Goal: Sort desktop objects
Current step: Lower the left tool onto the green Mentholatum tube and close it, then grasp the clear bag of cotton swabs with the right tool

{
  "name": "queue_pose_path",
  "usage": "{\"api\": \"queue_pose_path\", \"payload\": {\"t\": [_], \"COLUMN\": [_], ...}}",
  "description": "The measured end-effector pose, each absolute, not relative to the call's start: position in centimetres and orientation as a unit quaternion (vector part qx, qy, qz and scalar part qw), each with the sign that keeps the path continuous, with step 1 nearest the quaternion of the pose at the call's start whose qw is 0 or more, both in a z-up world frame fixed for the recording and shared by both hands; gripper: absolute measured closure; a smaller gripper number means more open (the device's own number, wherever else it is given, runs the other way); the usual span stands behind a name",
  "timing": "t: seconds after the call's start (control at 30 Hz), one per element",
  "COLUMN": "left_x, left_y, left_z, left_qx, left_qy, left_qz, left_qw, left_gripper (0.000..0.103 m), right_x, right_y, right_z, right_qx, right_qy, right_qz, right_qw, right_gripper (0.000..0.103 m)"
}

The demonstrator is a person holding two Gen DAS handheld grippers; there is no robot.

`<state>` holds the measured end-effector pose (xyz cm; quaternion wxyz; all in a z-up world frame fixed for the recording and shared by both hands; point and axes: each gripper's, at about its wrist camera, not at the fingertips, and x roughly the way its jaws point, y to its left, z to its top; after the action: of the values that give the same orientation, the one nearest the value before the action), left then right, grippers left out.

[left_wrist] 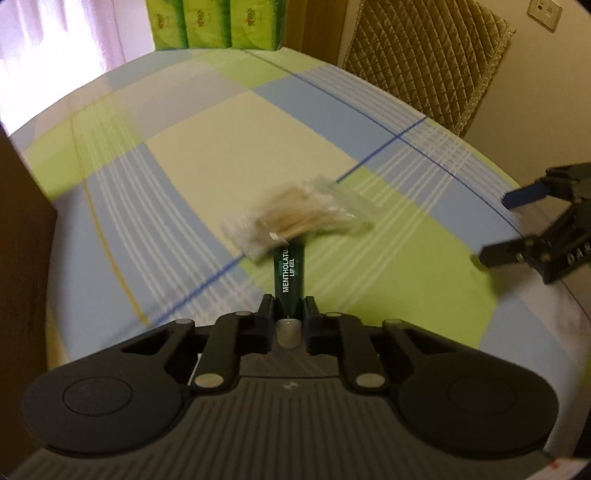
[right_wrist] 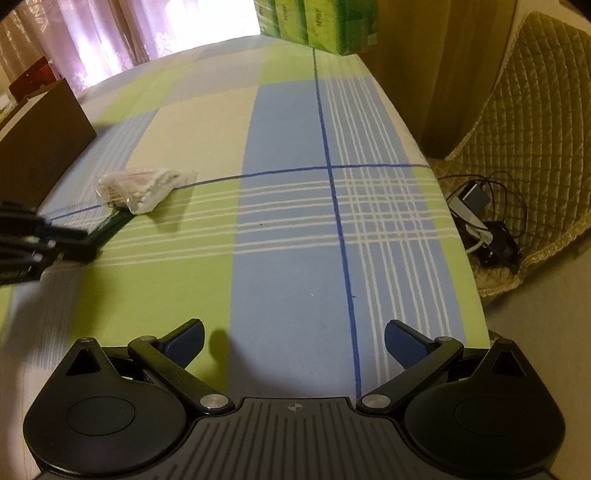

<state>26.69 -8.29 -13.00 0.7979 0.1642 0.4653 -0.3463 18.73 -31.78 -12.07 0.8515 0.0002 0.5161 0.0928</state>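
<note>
Lip gel tube (left_wrist: 289, 275), dark green with white lettering, sits clamped in our left claw (left_wrist: 289, 314), its pale cap end (left_wrist: 287, 332) nearest the camera and its body pointing away over the counter (left_wrist: 207, 155). We see the two black fingers (left_wrist: 266, 308) pressed against the tube's sides. Its far tip reaches a clear bag of cotton swabs (left_wrist: 295, 218), blurred in the left wrist view; whether the tip touches the bag or only overlaps it we cannot tell. In the right wrist view the same bag (right_wrist: 144, 188) lies on the plaid cloth at the left, with the tube (right_wrist: 114, 223) coming from under its near edge toward the left claw (right_wrist: 86, 243).

Our right claw (right_wrist: 293, 341) hovers spread wide over the blue and green squares, blue pads (right_wrist: 186, 339) well apart and nothing between them. From the left wrist it shows at the right edge (left_wrist: 496, 229), to the right of the bag.

Farther left stands a brown box (right_wrist: 40, 147). At the far end of the counter sit green tissue packs (left_wrist: 218, 22). Right of the counter is a quilted chair cover (left_wrist: 432, 55), with tangled cables and a charger (right_wrist: 484, 218) on the seat.
</note>
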Motion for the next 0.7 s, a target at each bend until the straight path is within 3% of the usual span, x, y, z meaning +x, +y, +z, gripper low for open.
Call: {"api": "queue_pose_path", "payload": {"t": [0.1,0.17,0.27,0.33,0.43,0.7], "left_x": [26.1,26.3,27.0,27.4,27.0,25.1], "left_y": [-8.1,-8.4,-9.0,-9.4,-9.2,-3.7], "left_z": [-12.8,-12.9,-13.0,-13.0,-13.0,-12.9], "left_qx": [0.151,0.145,0.138,0.134,0.143,0.077], "left_qy": [0.475,0.477,0.475,0.478,0.478,0.502], "left_qz": [-0.338,-0.333,-0.325,-0.32,-0.308,-0.192], "left_qw": [0.799,0.801,0.806,0.807,0.81,0.84], "left_gripper": [0.09,0.079,0.076,0.077,0.09,0.09], "right_x": [18.8,18.9,19.0,19.0,19.1,20.4], "right_y": [-31.6,-31.4,-31.0,-30.7,-30.2,-26.5], "right_z": [-12.2,-12.2,-12.1,-12.0,-11.7,-11.0], "right_qx": [-0.002,-0.001,-0.003,-0.007,-0.008,0.0], "right_qy": [0.515,0.515,0.514,0.51,0.507,0.488], "right_qz": [0.096,0.099,0.105,0.11,0.119,0.176], "right_qw": [0.851,0.851,0.852,0.853,0.854,0.855], "right_gripper": [0.002,0.002,0.002,0.002,0.002,0.002]}}
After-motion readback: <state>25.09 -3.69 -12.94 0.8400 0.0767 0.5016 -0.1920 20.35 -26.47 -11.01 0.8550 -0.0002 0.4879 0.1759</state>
